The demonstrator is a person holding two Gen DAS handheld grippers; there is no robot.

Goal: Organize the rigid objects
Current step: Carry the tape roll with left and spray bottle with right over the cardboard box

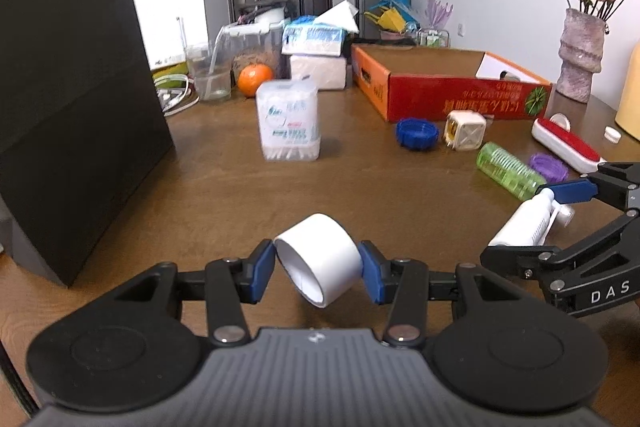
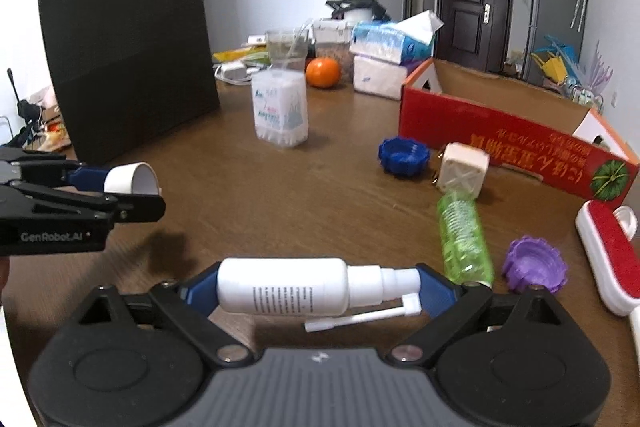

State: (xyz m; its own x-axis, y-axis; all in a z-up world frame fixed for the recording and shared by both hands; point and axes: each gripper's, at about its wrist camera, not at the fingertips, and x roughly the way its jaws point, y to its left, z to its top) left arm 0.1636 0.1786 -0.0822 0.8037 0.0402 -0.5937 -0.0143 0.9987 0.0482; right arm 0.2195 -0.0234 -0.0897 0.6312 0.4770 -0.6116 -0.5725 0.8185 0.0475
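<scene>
My left gripper (image 1: pixel 318 269) is shut on a short white tube (image 1: pixel 320 259), held tilted just above the brown table (image 1: pixel 240 195). In the right wrist view the same white tube (image 2: pixel 132 179) shows at the left between the left gripper's fingers (image 2: pixel 86 177). My right gripper (image 2: pixel 316 291) holds a white spray bottle (image 2: pixel 280 291) lengthwise, one blue pad on its base and the other on its nozzle cap. A blue cap (image 2: pixel 404 155), a cream cube (image 2: pixel 464 173), a green bottle (image 2: pixel 464 243), a purple cap (image 2: pixel 534 265) and a red lint brush (image 2: pixel 610 255) lie in front of a red cardboard box (image 2: pixel 500 143).
A tall black paper bag (image 1: pixel 72 87) stands at the left. A clear box of cotton swabs (image 1: pixel 288 121) stands mid-table. An orange (image 1: pixel 255 79), tissue packs (image 1: pixel 316 43) and a glass cup (image 1: pixel 210 75) crowd the back. A vase of dried flowers (image 1: pixel 580 55) stands at the far right.
</scene>
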